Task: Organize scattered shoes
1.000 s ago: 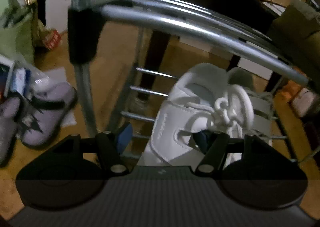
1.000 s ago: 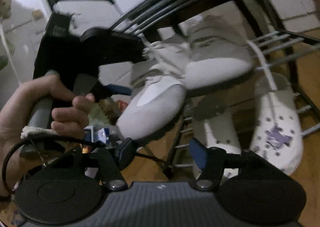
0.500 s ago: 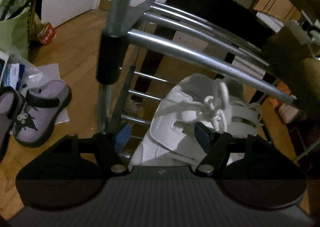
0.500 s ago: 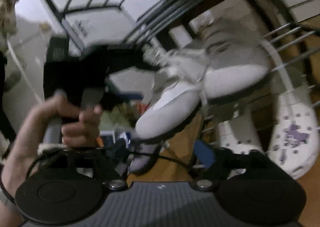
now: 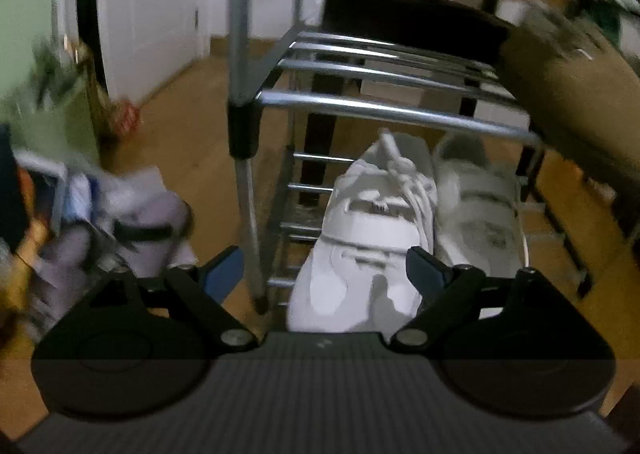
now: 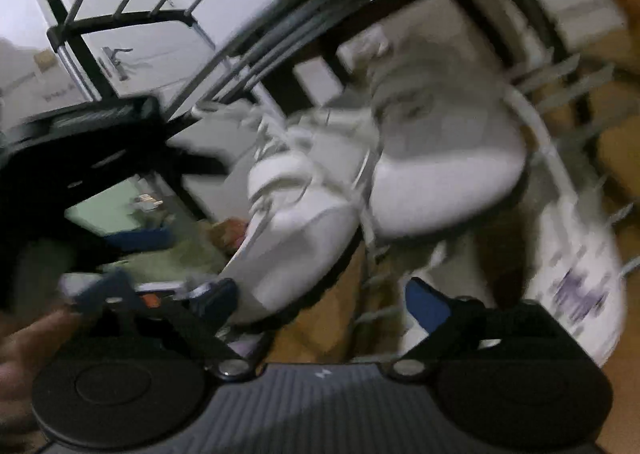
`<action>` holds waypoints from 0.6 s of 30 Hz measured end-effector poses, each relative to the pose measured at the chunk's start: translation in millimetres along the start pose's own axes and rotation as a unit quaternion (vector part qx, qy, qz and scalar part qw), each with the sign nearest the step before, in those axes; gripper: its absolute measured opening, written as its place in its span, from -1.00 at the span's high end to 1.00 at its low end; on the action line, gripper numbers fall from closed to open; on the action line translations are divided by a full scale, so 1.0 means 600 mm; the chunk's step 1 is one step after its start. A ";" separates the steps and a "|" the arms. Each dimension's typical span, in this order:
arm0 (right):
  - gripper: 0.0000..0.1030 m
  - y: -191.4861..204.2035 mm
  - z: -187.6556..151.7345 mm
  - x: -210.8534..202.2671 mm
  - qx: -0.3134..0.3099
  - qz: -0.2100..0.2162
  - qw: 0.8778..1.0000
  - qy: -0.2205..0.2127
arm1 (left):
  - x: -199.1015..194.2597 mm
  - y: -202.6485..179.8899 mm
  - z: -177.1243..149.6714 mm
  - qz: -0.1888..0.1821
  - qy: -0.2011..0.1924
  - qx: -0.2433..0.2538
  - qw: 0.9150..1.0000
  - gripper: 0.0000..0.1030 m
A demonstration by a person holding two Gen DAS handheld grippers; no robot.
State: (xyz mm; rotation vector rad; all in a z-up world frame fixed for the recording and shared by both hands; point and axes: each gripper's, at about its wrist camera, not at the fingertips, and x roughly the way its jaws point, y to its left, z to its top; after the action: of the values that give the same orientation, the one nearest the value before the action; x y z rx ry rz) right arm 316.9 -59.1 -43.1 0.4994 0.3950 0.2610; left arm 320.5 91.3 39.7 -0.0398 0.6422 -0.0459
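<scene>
Left hand-held gripper level, jaws wide open and empty, aimed at two white sneakers side by side on the rack; right hand-held gripper tilted, also open.

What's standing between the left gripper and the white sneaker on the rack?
Nothing visible. The left gripper has its jaws open, and the white sneaker sits right ahead on the rack's lower shelf. The rack's upright post stands off to the left of that path.

White door, wooden floor
</scene>
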 end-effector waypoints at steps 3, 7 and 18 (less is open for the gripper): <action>-0.77 -0.008 0.008 -0.030 0.029 -0.007 0.999 0.014 | -0.066 -0.004 -0.015 -0.001 -0.005 0.020 1.000 -0.95; -0.80 -0.015 -0.003 -0.134 0.079 -0.060 0.994 0.051 | -0.136 -0.007 -0.038 0.017 0.005 0.039 0.999 -0.95; -0.99 0.040 0.035 -0.341 0.035 -0.196 0.977 0.076 | -0.303 -0.025 -0.100 0.039 0.006 0.065 0.997 -1.00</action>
State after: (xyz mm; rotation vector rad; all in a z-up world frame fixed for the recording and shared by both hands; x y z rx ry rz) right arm 140.0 -115.7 47.9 0.4597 0.6441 -0.0985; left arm 138.3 84.7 101.1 0.1104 0.6516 -0.0122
